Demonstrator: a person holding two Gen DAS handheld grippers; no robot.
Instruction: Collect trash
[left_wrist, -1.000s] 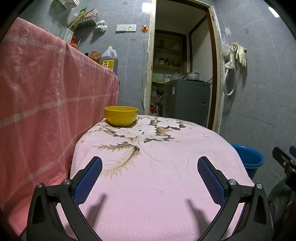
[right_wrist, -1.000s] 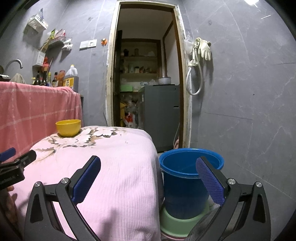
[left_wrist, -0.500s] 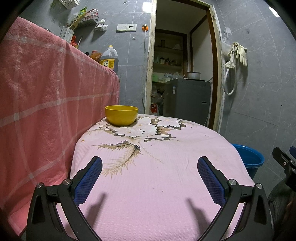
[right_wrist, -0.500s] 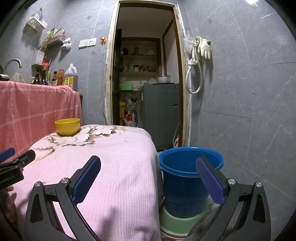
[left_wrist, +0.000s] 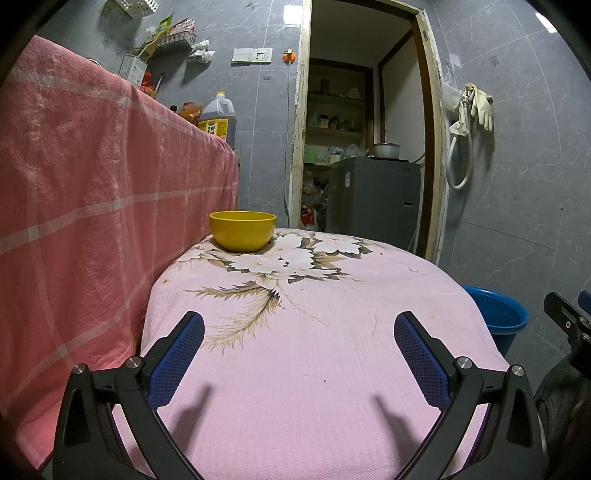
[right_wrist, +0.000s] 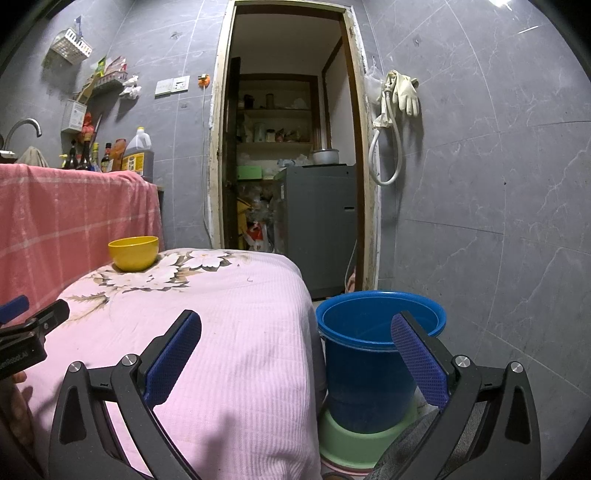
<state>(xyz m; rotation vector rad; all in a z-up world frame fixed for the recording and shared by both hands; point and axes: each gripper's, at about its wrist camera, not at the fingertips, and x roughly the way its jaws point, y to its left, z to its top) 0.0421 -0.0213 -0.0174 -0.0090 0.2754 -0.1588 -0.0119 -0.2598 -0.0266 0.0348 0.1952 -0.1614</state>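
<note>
A yellow bowl (left_wrist: 242, 230) stands at the far left end of a table under a pink flowered cloth (left_wrist: 314, 332); it also shows in the right wrist view (right_wrist: 133, 253). A blue bucket (right_wrist: 373, 350) stands on the floor to the right of the table, on a green basin (right_wrist: 354, 439); its rim shows in the left wrist view (left_wrist: 496, 315). My left gripper (left_wrist: 299, 354) is open and empty, low over the near part of the cloth. My right gripper (right_wrist: 295, 354) is open and empty, at the table's right edge, beside the bucket. No loose trash shows on the cloth.
A counter draped in a pink checked cloth (left_wrist: 92, 192) rises along the table's left side, with bottles (right_wrist: 110, 155) on top. An open doorway (right_wrist: 288, 177) behind leads to a cluttered storeroom with a grey appliance (right_wrist: 321, 225). Gloves and a hose (right_wrist: 397, 110) hang on the grey tiled wall.
Both views shift only slightly; the right gripper has drifted a touch. Both grippers stay open and empty.
</note>
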